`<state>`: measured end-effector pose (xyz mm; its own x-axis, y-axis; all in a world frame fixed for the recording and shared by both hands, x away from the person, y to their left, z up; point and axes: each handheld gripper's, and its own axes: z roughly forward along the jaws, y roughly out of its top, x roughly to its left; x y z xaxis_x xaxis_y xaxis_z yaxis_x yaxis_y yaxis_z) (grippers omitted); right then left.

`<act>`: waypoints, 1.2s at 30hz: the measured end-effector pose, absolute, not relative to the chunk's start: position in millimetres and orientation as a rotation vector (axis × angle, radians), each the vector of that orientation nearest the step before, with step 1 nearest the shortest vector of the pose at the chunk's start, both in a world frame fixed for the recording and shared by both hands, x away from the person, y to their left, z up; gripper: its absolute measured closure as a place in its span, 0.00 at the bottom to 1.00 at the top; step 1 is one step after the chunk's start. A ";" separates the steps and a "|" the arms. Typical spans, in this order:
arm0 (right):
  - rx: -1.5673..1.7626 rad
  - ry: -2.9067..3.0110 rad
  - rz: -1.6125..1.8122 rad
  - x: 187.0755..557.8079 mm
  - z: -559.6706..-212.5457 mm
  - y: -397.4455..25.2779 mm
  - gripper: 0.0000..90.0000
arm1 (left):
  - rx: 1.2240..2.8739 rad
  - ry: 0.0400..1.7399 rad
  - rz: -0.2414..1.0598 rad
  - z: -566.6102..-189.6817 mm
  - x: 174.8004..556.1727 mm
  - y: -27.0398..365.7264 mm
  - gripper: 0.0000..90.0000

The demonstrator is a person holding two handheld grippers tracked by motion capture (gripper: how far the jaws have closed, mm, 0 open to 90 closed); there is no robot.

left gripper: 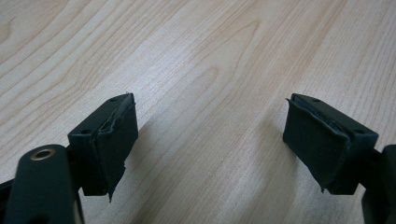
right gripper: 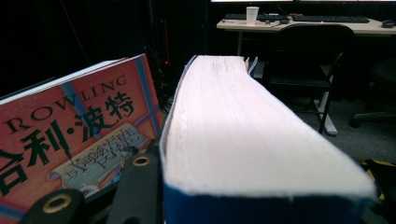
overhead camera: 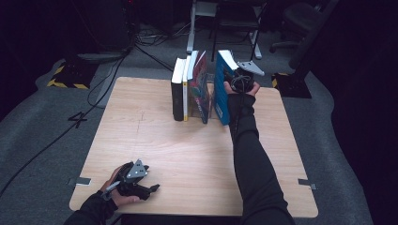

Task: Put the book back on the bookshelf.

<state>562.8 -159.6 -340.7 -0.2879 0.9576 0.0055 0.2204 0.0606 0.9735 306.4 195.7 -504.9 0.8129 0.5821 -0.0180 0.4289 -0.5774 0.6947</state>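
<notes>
Resting low on the pale wooden desk [overhead camera: 187,154], the left hand-held gripper [left gripper: 210,140] lies with jaws spread wide. Across it, the outstretched right hand-held gripper [overhead camera: 232,77] clamps the thick blue-covered book [overhead camera: 222,89] standing beside the red paperback [right gripper: 70,140].

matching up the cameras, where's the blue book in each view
High view: blue book upright at the row's right end, right gripper on it.
Left gripper view: not in it.
Right gripper view: its page edge runs up the centre.
Shared landmark: red book beside it.
</notes>
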 end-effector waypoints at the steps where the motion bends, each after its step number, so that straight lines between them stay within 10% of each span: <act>1: 1.194 1.616 1.292 560.2 -342.5 -161.4 0.67 | 2.273 0.740 0.275 -504.9 306.4 195.7 0.20; 36: 1.130 1.783 1.302 495.0 -425.2 -196.6 0.46 | 2.268 0.744 0.276 -505.2 306.0 195.1 0.20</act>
